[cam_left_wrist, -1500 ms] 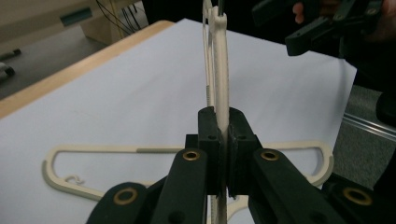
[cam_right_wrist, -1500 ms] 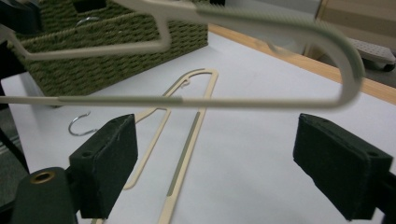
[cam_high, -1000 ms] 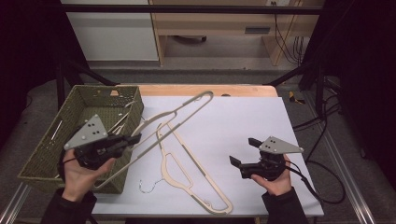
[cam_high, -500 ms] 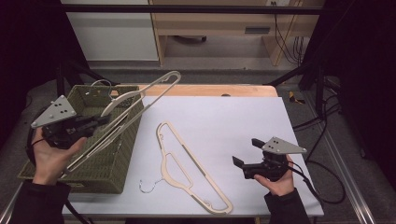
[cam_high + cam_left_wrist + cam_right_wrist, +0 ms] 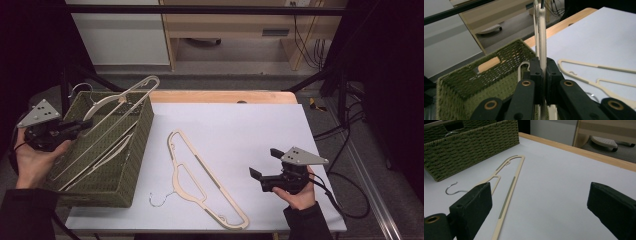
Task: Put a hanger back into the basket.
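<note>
My left gripper [image 5: 84,125] is shut on a cream plastic hanger [image 5: 131,91] and holds it tilted over the green woven basket [image 5: 134,150] at the table's left. In the left gripper view the jaws pinch the hanger's thin bar [image 5: 542,37], with the basket [image 5: 474,82] below. Another cream hanger [image 5: 102,152] lies inside the basket. A second cream hanger [image 5: 202,175] with a metal hook [image 5: 159,199] lies flat on the white table. My right gripper [image 5: 263,162] rests open near the table's front right, apart from that hanger [image 5: 509,185], with nothing between its jaws [image 5: 539,205].
The white tabletop [image 5: 250,125] has a wooden strip [image 5: 220,96] along its far edge. Cables [image 5: 345,200] trail off the right side. A pale cabinet [image 5: 120,30] and a wooden bench [image 5: 235,25] stand beyond the table.
My left gripper has carried the hanger leftwards, from above the table's middle to over the basket. The right gripper has stayed put.
</note>
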Action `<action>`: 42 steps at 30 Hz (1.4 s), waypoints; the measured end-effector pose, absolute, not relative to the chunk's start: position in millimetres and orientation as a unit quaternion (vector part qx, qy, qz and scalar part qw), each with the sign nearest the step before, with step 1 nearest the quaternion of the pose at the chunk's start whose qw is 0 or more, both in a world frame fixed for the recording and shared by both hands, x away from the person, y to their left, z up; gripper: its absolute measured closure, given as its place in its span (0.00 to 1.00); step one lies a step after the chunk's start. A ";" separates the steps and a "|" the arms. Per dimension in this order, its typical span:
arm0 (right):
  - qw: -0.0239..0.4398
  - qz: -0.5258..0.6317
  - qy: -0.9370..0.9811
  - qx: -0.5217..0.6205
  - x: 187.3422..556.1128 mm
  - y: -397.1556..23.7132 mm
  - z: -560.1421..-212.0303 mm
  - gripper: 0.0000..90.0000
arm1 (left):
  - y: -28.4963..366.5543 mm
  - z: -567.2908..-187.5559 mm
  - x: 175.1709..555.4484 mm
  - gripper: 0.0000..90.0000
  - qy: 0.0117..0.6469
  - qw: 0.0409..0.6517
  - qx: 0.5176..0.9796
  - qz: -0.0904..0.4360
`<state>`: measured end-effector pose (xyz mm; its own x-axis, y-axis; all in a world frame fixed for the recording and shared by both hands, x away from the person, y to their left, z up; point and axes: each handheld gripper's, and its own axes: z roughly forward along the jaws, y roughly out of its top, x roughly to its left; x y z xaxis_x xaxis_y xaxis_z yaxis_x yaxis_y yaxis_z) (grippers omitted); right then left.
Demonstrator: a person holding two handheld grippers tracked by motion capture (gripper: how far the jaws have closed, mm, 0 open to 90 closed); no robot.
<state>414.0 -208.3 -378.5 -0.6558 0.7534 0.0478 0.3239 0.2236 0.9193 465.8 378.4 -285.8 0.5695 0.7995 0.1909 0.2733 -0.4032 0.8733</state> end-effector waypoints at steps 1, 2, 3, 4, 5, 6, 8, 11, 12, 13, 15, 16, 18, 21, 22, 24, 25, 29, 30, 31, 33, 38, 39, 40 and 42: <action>0.210 0.510 0.754 0.358 413.9 -208.2 -378.5 0.07 | 381.6 -288.4 466.6 0.96 0.345 0.419 0.779 0.313; 0.210 0.510 0.753 0.358 414.1 -208.1 -378.6 0.07 | 383.6 -290.5 466.4 0.96 0.348 0.415 0.781 0.310; 0.210 0.510 0.753 0.358 414.0 -208.1 -378.5 0.07 | 385.9 -292.4 467.0 0.96 0.348 0.412 0.782 0.312; 0.210 0.510 0.753 0.358 414.0 -208.1 -378.6 0.07 | 388.8 -294.7 468.4 0.96 0.344 0.412 0.781 0.319; 0.210 0.510 0.753 0.358 414.0 -208.1 -378.5 0.07 | 391.3 -296.7 468.1 0.96 0.351 0.408 0.781 0.317; 0.210 0.510 0.754 0.357 414.1 -208.1 -378.6 0.07 | 393.3 -297.9 468.4 0.96 0.352 0.404 0.781 0.320; 0.210 0.510 0.754 0.358 414.1 -208.1 -378.6 0.07 | 398.3 -302.4 469.6 0.96 0.359 0.399 0.779 0.324; 0.210 0.509 0.754 0.357 414.2 -207.9 -378.8 0.07 | 404.7 -309.8 471.4 0.96 0.367 0.386 0.781 0.327; 0.210 0.509 0.754 0.357 414.3 -207.9 -378.9 0.07 | 406.1 -312.5 471.9 0.96 0.370 0.383 0.781 0.326; 0.208 0.508 0.755 0.359 414.1 -207.9 -378.9 0.07 | 407.9 -315.1 472.5 0.96 0.371 0.377 0.784 0.326; 0.208 0.508 0.755 0.358 414.2 -207.6 -379.0 0.07 | 410.9 -320.4 473.0 0.96 0.374 0.372 0.785 0.324; 0.209 0.508 0.755 0.358 414.4 -207.6 -379.1 0.07 | 412.2 -322.8 472.7 0.96 0.375 0.374 0.784 0.323; 0.208 0.508 0.755 0.358 414.3 -207.4 -379.2 0.07 | 413.4 -327.6 472.5 0.96 0.377 0.369 0.786 0.322; 0.207 0.507 0.757 0.356 414.6 -207.2 -379.6 0.07 | 411.2 -338.6 474.0 0.96 0.379 0.347 0.796 0.319; 0.208 0.506 0.758 0.354 414.7 -207.3 -379.7 0.07 | 410.6 -342.7 474.9 0.96 0.380 0.342 0.799 0.316; 0.208 0.506 0.758 0.354 414.8 -207.2 -379.8 0.07 | 409.8 -351.7 476.7 0.96 0.383 0.338 0.802 0.310; 0.207 0.506 0.758 0.355 414.8 -207.1 -379.9 0.07 | 409.3 -356.3 477.7 0.96 0.386 0.338 0.802 0.307; 0.206 0.506 0.758 0.356 414.8 -206.4 -380.3 0.07 | 405.0 -374.8 482.0 0.96 0.391 0.327 0.809 0.292; 0.207 0.505 0.758 0.357 414.8 -205.9 -380.5 0.07 | 404.5 -377.8 482.6 0.96 0.390 0.326 0.811 0.289; 0.207 0.505 0.758 0.356 415.0 -205.8 -380.7 0.07 | 403.3 -380.4 482.8 0.96 0.393 0.330 0.809 0.288; 0.207 0.505 0.758 0.357 415.1 -205.5 -381.0 0.07 | 402.2 -384.4 482.9 0.95 0.392 0.328 0.812 0.281; 0.205 0.505 0.759 0.356 415.0 -204.9 -381.3 0.07 | 402.0 -389.5 483.2 0.92 0.395 0.322 0.824 0.249; 0.204 0.505 0.760 0.356 414.9 -204.8 -381.3 0.07 | 400.9 -390.2 483.2 0.91 0.395 0.321 0.824 0.247; 0.205 0.504 0.760 0.354 415.1 -204.9 -381.4 0.07 | 399.5 -391.6 483.7 0.90 0.396 0.314 0.829 0.240; 0.204 0.504 0.761 0.355 415.2 -204.4 -381.7 0.07 | 396.2 -395.3 485.0 0.88 0.399 0.309 0.834 0.224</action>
<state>415.2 -204.4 -381.7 -0.6652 0.7451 0.0481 0.3345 0.2399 0.9113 485.0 396.2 -395.3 0.5822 0.8031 0.1269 0.5265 -0.4913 0.6939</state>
